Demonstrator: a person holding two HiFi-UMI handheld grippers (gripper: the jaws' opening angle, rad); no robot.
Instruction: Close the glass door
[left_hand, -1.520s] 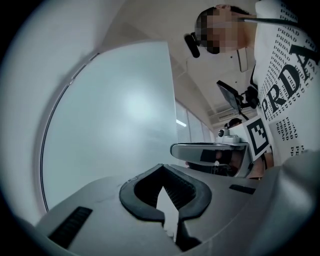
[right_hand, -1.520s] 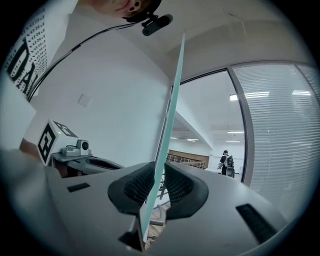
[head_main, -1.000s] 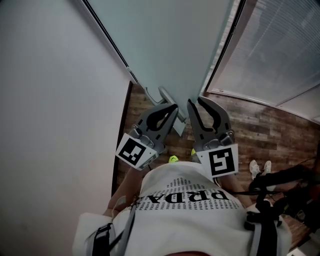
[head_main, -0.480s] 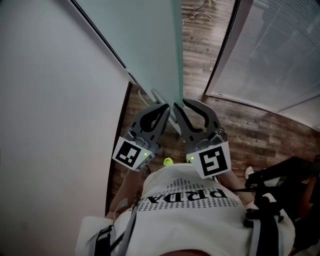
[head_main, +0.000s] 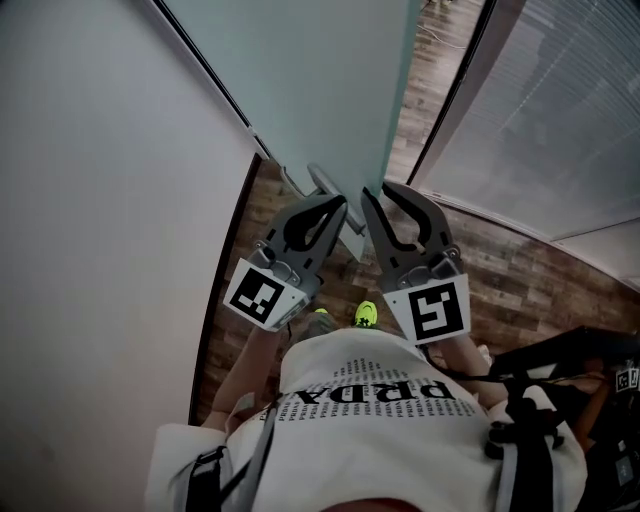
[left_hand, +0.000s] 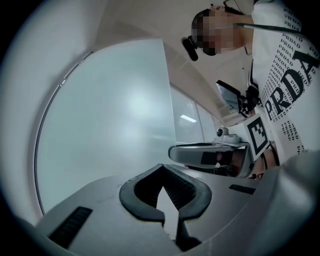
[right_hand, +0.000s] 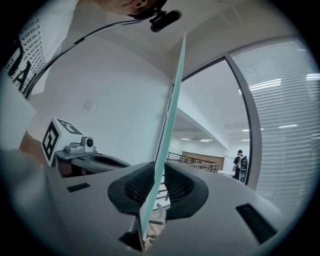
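The floor (head_main: 520, 275) is dark brown wood planking, a narrow strip between the white wall (head_main: 100, 200) on the left and the window wall with blinds (head_main: 560, 110) on the right. The glass door (head_main: 310, 70) rises from it. The person's shoes (head_main: 366, 314), with bright yellow-green toes, stand on the planks.
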